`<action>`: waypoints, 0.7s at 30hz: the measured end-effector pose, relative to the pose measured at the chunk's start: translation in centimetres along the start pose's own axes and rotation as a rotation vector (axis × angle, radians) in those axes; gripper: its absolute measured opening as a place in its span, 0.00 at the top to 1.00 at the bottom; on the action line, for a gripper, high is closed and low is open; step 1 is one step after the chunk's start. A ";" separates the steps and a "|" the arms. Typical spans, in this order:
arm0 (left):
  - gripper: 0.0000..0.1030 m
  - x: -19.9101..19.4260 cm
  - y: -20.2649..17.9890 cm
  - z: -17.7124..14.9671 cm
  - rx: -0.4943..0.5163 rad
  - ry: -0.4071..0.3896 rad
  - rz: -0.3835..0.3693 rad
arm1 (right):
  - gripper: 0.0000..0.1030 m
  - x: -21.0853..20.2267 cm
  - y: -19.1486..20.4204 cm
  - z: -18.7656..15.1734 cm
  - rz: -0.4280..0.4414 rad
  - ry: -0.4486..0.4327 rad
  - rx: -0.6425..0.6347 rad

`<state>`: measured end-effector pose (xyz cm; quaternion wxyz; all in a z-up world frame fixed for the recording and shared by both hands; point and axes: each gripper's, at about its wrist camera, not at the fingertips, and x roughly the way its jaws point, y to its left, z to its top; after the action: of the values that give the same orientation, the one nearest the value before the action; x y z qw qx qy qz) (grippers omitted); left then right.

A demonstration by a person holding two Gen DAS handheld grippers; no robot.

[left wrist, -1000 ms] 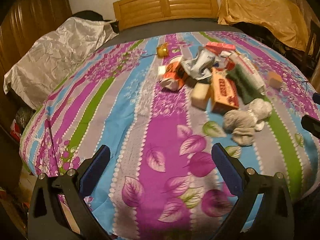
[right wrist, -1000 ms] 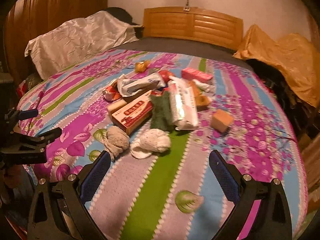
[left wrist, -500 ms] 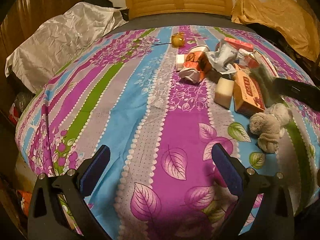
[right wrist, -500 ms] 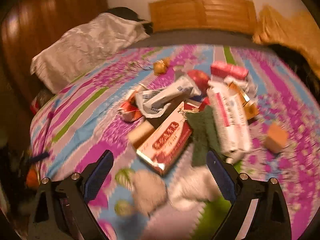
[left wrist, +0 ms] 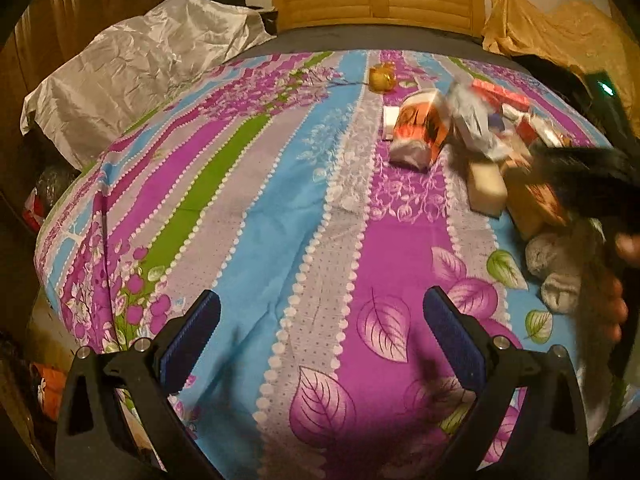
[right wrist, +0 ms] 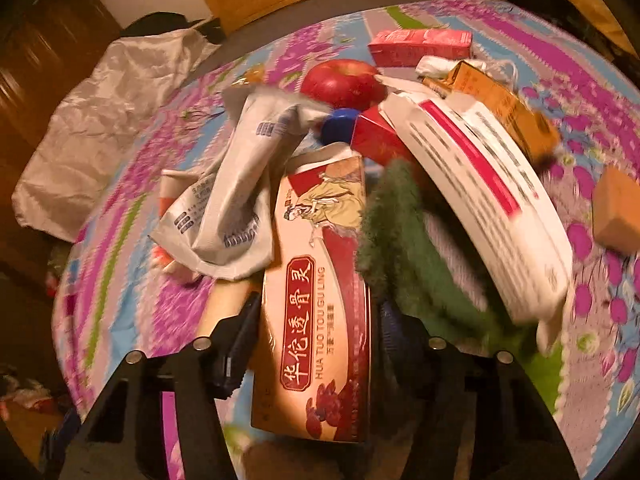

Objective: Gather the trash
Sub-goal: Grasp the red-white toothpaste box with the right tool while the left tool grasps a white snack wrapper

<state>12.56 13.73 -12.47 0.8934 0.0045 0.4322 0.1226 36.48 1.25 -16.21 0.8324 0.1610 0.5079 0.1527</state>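
Since the earlier frame, the right gripper (right wrist: 314,340) has swung down and in over the trash pile, and its jaws have just been closing with a red and cream box (right wrist: 320,300) between them. Both pads sit right at the box's long sides; whether they already press on it I cannot tell, as the picture is blurred.

From left to right in the right wrist view: a grey crumpled bag (right wrist: 236,196) lies over the box's far left corner. The box runs near to far down the middle. A green cloth (right wrist: 400,248) lies just beside its right edge, against the right pad. A long white packet (right wrist: 488,200) sits right of the cloth, and a tan block (right wrist: 618,212) lies apart at far right. A red apple (right wrist: 340,82) and a pink carton (right wrist: 420,46) lie beyond, at the far side of the pile.

The left gripper (left wrist: 320,344) hangs spread wide and empty over bare bedspread (left wrist: 240,200), left of the pile.

To do this step well, I judge the jaws should close squarely on the box alone, keeping the cloth out from under the right pad. A lift straight up should let the bag slide off without dragging it along.
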 end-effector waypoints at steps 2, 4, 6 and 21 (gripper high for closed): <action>0.05 -0.3 0.0 0.4 0.005 -0.018 0.000 | 0.44 -2.2 0.2 -0.9 0.052 -0.013 -0.004; 0.05 -0.4 -0.2 0.8 0.010 -0.030 -0.002 | 0.44 -5.0 0.6 -1.8 0.089 -0.028 -0.014; 0.05 -0.7 -0.4 1.5 0.017 -0.051 -0.006 | 0.44 -7.7 0.6 -3.1 0.134 -0.040 -0.029; 0.05 2.3 -9.4 13.1 0.306 -0.166 -0.360 | 0.44 -20.4 -4.5 -11.5 0.184 -0.118 0.034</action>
<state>26.06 6.36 -7.10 0.9223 0.0725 0.3644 -0.1060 17.70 -9.99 -6.81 0.8405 0.2297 0.4436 0.2098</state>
